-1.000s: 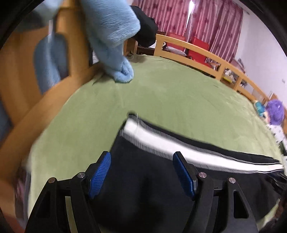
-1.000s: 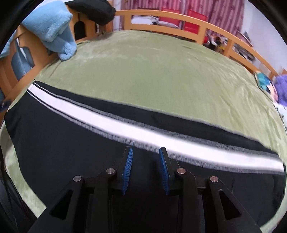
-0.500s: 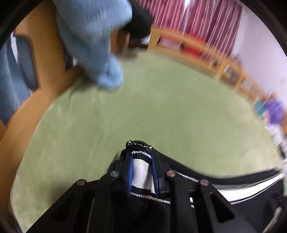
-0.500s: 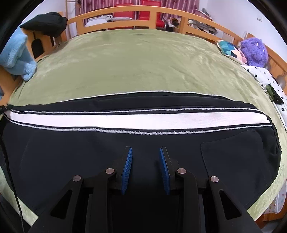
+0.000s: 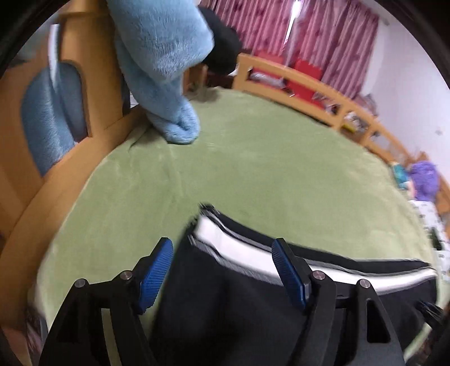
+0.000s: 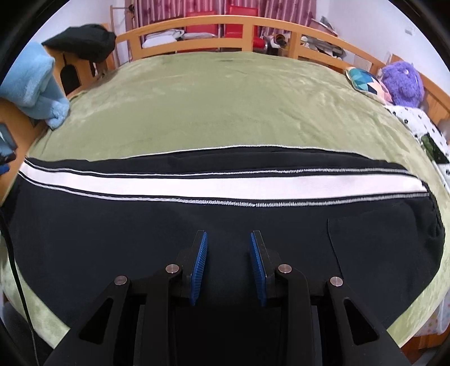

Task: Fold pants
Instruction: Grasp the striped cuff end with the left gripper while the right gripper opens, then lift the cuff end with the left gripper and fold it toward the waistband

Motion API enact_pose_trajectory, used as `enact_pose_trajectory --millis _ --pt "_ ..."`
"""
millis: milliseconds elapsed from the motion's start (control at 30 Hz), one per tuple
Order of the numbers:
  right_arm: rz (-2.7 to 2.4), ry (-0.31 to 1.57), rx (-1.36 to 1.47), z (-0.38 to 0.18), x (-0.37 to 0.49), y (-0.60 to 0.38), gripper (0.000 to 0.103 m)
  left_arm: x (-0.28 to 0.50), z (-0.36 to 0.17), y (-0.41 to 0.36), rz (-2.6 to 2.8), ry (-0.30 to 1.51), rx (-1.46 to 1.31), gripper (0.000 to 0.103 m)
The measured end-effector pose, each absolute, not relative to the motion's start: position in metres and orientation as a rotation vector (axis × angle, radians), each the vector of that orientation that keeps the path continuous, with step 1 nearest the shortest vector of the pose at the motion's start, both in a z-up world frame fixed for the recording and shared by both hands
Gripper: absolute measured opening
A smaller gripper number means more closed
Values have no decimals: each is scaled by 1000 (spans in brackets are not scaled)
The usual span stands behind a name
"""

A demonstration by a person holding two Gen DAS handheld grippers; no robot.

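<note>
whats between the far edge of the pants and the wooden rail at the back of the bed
Only bare green bedcover, shown best in the right wrist view: nothing lies on it between the pants and the wooden rail. The blue blanket sits off to the left edge.

no text, label, brand, number or sign can be read anywhere in either view.

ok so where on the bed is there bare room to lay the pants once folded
Bare green blanket runs from the pants to the far rail. It's crowded by the blue fleece far left, and the pillow and purple plush far right.
</note>
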State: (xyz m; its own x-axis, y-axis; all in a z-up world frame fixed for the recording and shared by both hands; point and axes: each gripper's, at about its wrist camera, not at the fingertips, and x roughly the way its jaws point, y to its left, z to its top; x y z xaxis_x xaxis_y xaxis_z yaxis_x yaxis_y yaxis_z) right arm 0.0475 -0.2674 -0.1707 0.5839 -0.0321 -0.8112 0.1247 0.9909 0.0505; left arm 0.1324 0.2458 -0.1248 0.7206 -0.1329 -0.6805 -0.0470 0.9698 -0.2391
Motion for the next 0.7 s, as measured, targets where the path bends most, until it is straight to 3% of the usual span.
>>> enact_pose_trajectory --millis 200,233,300,400,600,700 --pt "-83 955 162 -176 28 -262 31 41 -165 230 -102 818 -402 71" --pt "-80 958 170 -177 24 -260 31 32 -174 236 -42 813 -443 63" --pt "-79 963 173 -178 17 -258 31 14 -194 253 59 780 -581 61" --pt "-88 975 172 -179 9 -257 31 14 -222 275 83 787 -734 60" --pt "-127 984 187 -178 -2 -263 31 50 -236 288 128 768 -755 58" --pt "-148 1001 220 -184 -3 -268 31 65 -242 298 189 781 -767 25"
